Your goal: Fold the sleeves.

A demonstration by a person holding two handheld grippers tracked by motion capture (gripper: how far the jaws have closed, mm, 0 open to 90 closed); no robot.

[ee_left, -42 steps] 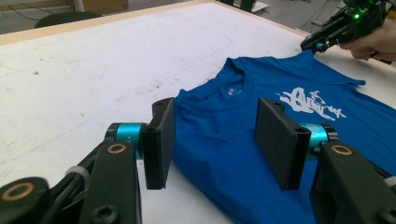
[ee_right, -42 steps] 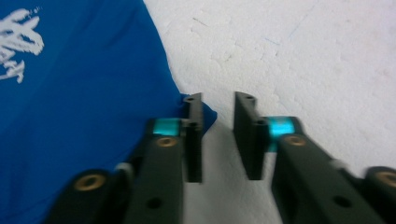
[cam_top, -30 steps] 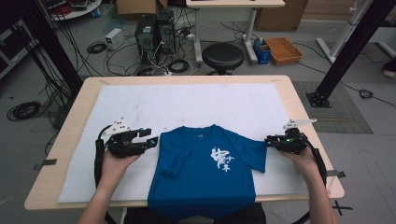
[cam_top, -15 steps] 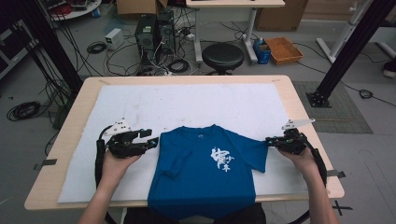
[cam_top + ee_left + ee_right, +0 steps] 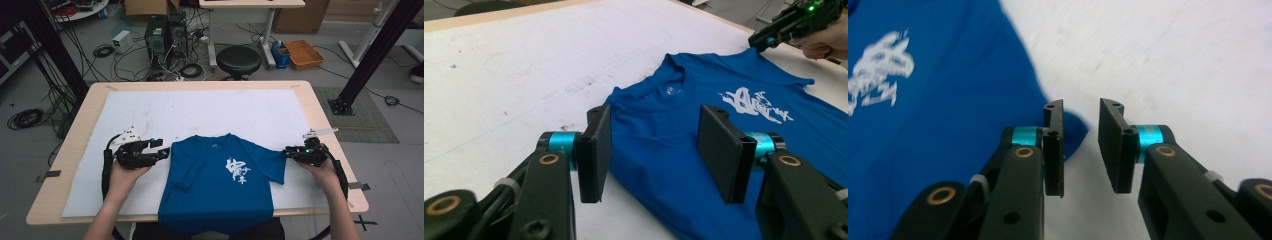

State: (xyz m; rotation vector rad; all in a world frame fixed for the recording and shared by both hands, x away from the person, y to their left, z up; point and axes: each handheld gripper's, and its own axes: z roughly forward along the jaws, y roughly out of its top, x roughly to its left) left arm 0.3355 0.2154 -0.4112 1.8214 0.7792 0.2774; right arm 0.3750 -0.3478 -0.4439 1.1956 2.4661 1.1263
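The blue cotton T-shirt with a white print (image 5: 220,187) lies flat at the tabletop's near edge — right gripper (image 5: 1080,145), jaws just reopened and empty at the sleeve tip, should bite deeper; left gripper (image 5: 654,145) waits open.

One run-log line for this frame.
blue T-shirt flat on white mat | left gripper open over its shoulder | right gripper just reopened, sleeve tip between jaws

Beyond your table (image 5: 320,107) you see a black stool (image 5: 238,60), computer towers (image 5: 165,35), tangled floor cables (image 5: 105,50) and an orange crate (image 5: 303,53).
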